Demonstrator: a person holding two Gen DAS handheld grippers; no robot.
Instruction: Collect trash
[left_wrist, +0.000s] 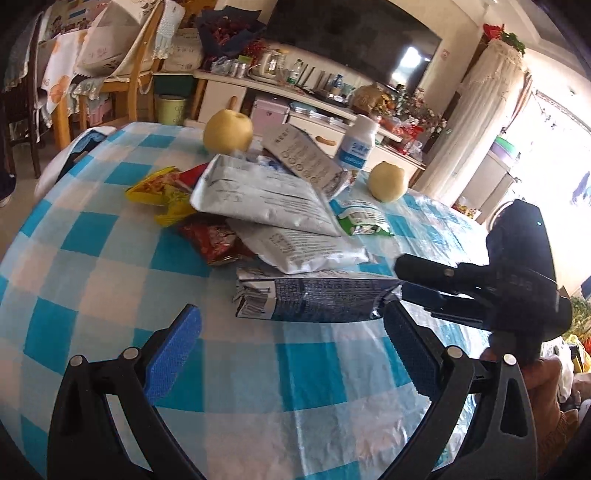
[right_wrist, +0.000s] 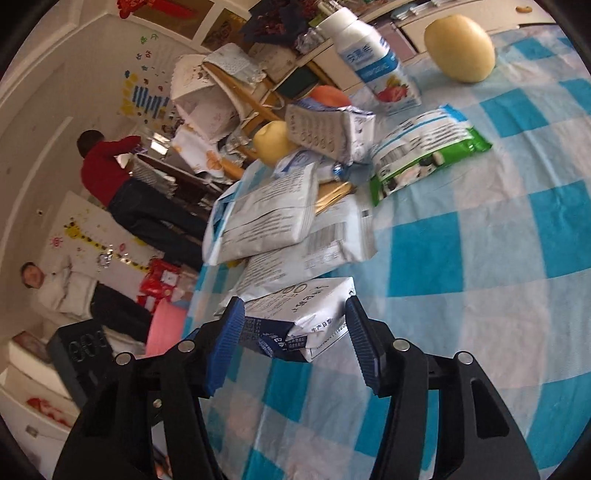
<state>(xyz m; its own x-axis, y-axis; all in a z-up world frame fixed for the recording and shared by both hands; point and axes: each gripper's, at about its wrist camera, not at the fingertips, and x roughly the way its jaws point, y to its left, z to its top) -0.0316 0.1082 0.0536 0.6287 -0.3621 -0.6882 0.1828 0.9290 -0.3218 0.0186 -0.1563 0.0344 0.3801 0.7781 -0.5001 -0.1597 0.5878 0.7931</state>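
Observation:
A blue-and-white foil packet (left_wrist: 317, 299) lies at the near edge of a pile of wrappers on the blue checked tablecloth (left_wrist: 110, 236). My right gripper (left_wrist: 402, 282) comes in from the right and is shut on the packet's end; in the right wrist view the packet (right_wrist: 295, 321) sits pinched between both blue pads of that gripper (right_wrist: 293, 306). My left gripper (left_wrist: 291, 310) stands open just in front of the same packet, holding nothing. Behind it lie silver-white bags (left_wrist: 258, 192), a yellow wrapper (left_wrist: 162, 192), a red wrapper (left_wrist: 210, 240) and a green-white wrapper (left_wrist: 364, 218).
Two yellow pears (left_wrist: 228, 131) (left_wrist: 387, 181) and a white drink bottle (left_wrist: 356, 144) stand beyond the pile. A wooden chair (left_wrist: 136, 74) and a cluttered TV cabinet (left_wrist: 295, 96) are past the table. Two people (right_wrist: 107, 173) (right_wrist: 55, 291) are off the table's left side.

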